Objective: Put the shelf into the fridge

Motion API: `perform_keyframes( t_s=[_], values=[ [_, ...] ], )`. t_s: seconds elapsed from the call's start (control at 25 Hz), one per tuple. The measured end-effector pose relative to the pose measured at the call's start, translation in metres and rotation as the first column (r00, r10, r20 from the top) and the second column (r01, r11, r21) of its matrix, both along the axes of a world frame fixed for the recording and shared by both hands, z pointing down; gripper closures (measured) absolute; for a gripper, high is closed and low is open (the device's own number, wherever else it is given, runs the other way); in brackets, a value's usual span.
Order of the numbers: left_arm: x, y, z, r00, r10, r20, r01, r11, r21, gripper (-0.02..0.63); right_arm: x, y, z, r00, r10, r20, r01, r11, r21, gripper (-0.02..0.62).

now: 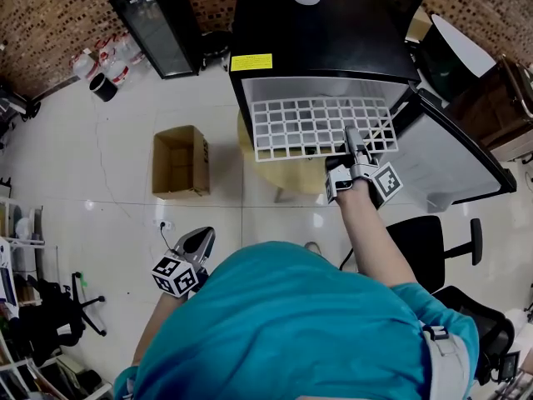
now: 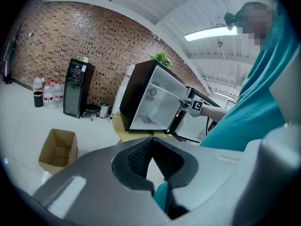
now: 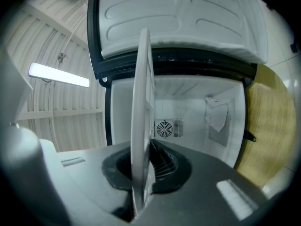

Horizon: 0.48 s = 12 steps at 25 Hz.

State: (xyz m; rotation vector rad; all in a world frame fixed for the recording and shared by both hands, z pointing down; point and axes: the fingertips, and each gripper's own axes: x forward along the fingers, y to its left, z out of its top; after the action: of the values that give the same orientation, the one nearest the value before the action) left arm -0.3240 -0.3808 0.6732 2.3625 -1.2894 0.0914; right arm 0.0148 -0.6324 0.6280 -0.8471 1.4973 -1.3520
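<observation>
Shelf [image 1: 321,127] clamped at edge by right hand-held gripper [image 1: 356,144], held level for fridge [image 1: 325,40] entry; left hand-held gripper [image 1: 198,242] closed, empty.

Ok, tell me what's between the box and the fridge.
Bare floor only, seen in the head view; the box stands clear of the fridge and the yellow table under it.

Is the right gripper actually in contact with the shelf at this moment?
Touching. The right gripper view shows it: the right gripper has its jaws closed on the near edge of the white grid shelf, which stands edge-on between them with no gap.
</observation>
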Motion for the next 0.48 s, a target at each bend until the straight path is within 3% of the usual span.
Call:
perform_keyframes(
  t_s=[0.48],
  values=[
    [-0.002,-0.008,-0.014,1.000,0.010,0.000,-0.010,1.000,-0.002,0.603,-0.005,-0.011,-0.010,1.000,0.024,0.009,-0.023,0.999,-0.025,0.574]
  ],
)
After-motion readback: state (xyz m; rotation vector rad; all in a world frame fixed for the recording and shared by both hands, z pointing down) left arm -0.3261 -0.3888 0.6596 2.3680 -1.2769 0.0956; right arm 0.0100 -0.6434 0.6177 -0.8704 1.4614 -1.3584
